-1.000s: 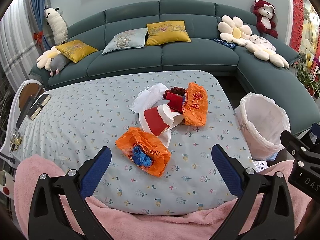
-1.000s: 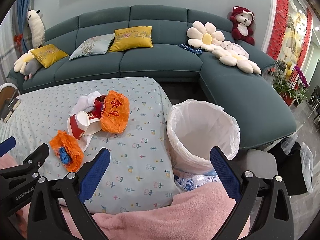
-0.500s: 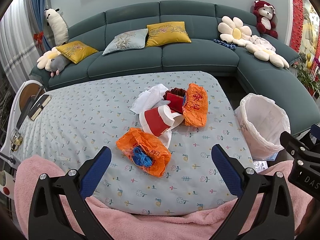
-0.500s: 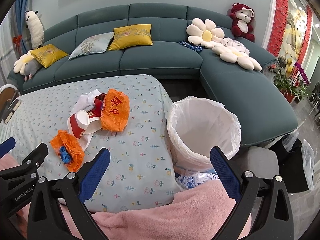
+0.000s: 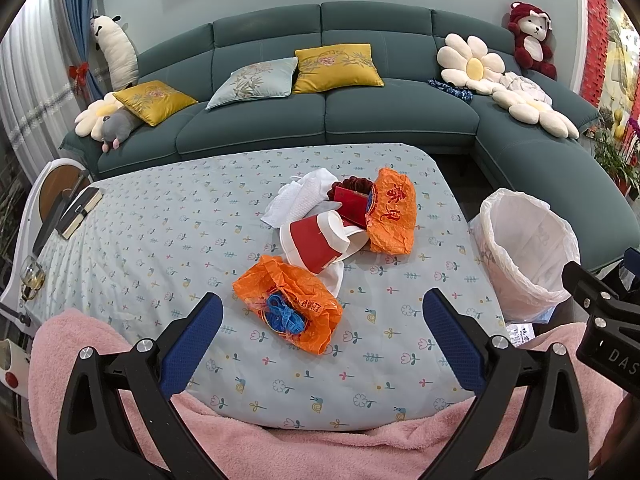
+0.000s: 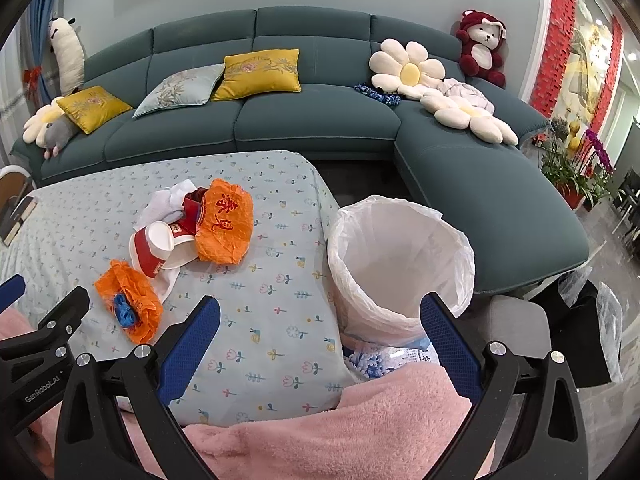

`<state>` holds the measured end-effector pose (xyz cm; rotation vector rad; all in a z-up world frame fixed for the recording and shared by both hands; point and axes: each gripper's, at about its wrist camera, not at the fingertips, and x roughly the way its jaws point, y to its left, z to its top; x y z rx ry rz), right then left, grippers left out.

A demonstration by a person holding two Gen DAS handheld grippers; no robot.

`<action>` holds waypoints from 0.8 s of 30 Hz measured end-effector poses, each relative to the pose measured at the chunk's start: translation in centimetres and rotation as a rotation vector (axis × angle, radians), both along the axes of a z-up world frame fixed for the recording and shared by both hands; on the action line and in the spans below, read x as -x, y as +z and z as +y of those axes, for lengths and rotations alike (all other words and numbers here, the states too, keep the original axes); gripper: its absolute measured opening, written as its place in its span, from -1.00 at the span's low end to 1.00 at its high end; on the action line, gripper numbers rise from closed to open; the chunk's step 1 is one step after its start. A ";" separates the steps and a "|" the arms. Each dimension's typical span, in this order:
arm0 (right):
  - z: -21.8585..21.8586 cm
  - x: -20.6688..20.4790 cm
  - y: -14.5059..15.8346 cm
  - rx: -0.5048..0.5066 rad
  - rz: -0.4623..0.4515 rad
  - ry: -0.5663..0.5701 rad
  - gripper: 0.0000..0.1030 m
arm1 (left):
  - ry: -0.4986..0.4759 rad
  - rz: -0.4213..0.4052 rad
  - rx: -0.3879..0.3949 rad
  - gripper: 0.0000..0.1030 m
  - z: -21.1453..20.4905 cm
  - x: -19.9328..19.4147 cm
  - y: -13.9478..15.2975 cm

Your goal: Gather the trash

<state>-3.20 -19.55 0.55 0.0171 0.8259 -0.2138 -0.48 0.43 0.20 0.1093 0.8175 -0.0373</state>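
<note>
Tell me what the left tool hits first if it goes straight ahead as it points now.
Probably the near orange bag with blue scraps, lying on the table ahead of the open left tool; depth is uncertain.

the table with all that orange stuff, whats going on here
A trash pickup that hasn't begun. Both grippers, left gripper and right gripper, hover with jaws open and empty. Two orange bags, a red paper cup and white paper lie on the table; the lined bin stands beside it.
</note>
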 end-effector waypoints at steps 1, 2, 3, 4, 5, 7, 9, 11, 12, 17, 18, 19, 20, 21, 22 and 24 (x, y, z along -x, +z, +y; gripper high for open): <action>0.1 0.0 0.0 0.001 0.000 0.001 0.86 | 0.000 0.000 0.000 0.85 0.0 0.0 0.0; 0.1 0.0 0.0 0.004 0.000 0.001 0.86 | 0.000 0.000 0.000 0.85 0.0 0.0 0.0; 0.1 0.0 0.1 0.005 0.000 0.002 0.86 | 0.000 0.000 0.000 0.85 0.0 0.0 0.0; 0.1 0.0 0.1 0.004 0.000 0.003 0.86 | 0.000 0.000 0.000 0.85 0.0 0.0 0.0; 0.0 0.0 0.1 0.001 0.000 0.001 0.86 | 0.000 0.000 0.000 0.85 0.0 0.0 0.0; 0.1 -0.1 0.1 -0.004 0.001 -0.002 0.86 | 0.000 0.000 0.000 0.85 0.0 0.0 0.0; 0.1 -0.1 0.1 -0.008 0.004 -0.005 0.86 | 0.000 0.000 0.001 0.85 0.0 0.0 0.0; 0.1 -0.1 0.1 -0.011 0.005 -0.007 0.86 | 0.001 0.003 0.002 0.85 0.0 0.0 0.1; 0.0 -0.1 0.1 -0.012 0.005 -0.007 0.86 | 0.001 0.004 0.003 0.85 0.1 0.1 0.2; 0.1 -0.2 0.1 -0.004 0.008 -0.005 0.86 | 0.007 0.012 0.013 0.85 0.2 0.0 0.3; 0.1 -0.2 0.2 -0.001 0.008 -0.004 0.86 | 0.007 0.012 0.013 0.85 0.2 0.0 0.4; 0.2 -0.2 0.2 0.001 0.008 -0.004 0.86 | 0.007 0.012 0.012 0.85 0.2 0.0 0.3; 0.2 -0.1 0.2 0.006 0.007 -0.004 0.86 | 0.007 0.012 0.013 0.85 0.2 0.0 0.3; 0.2 -0.2 0.3 0.007 0.007 -0.003 0.86 | 0.007 0.011 0.014 0.85 0.2 0.0 0.3; 0.2 -0.2 0.3 0.008 0.006 -0.003 0.86 | 0.007 0.011 0.014 0.85 0.2 0.0 0.3; 0.3 -0.2 0.3 0.008 0.006 -0.002 0.86 | 0.007 0.011 0.013 0.85 0.2 0.0 0.3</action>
